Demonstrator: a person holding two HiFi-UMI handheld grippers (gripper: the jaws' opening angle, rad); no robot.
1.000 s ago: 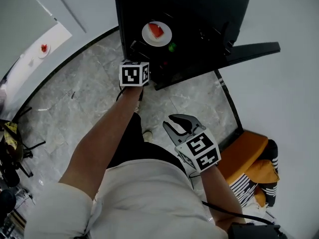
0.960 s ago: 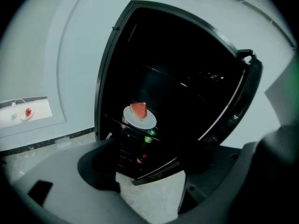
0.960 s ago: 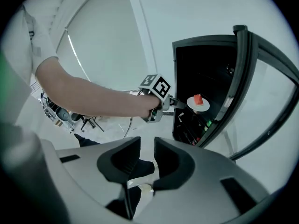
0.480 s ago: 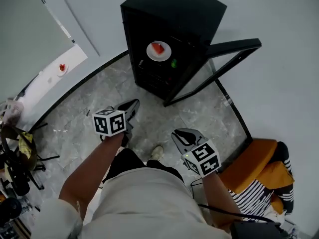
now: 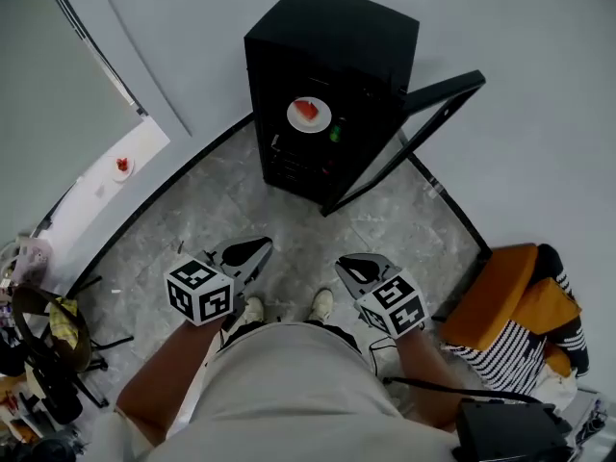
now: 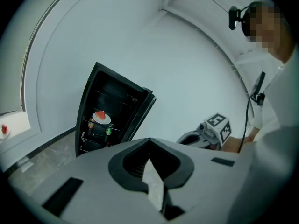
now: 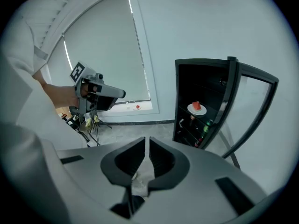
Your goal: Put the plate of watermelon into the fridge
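Observation:
A white plate [image 5: 309, 115] with a red watermelon slice [image 5: 305, 110] rests on an upper shelf inside the black fridge [image 5: 332, 37]. The fridge's glass door [image 5: 445, 92] is swung open to the right. The plate also shows in the left gripper view [image 6: 101, 117] and the right gripper view [image 7: 196, 108]. Both grippers are held low, near my body and far from the fridge. My left gripper [image 5: 252, 254] is shut and empty, its jaws meeting [image 6: 149, 139]. My right gripper [image 5: 354, 268] is also shut with nothing in it [image 7: 147, 138].
A green can [image 5: 336, 133] and other bottles stand on the shelves below the plate. Another small plate [image 5: 122, 166] with a red piece sits on the white sill at left. An orange chair [image 5: 510, 296] with striped cloth is at right. A black stand [image 5: 48, 354] is at left.
My left gripper has drawn back from the fridge's opening to beside my body. The whole view has backed away from the fridge. The plate stays on its shelf.

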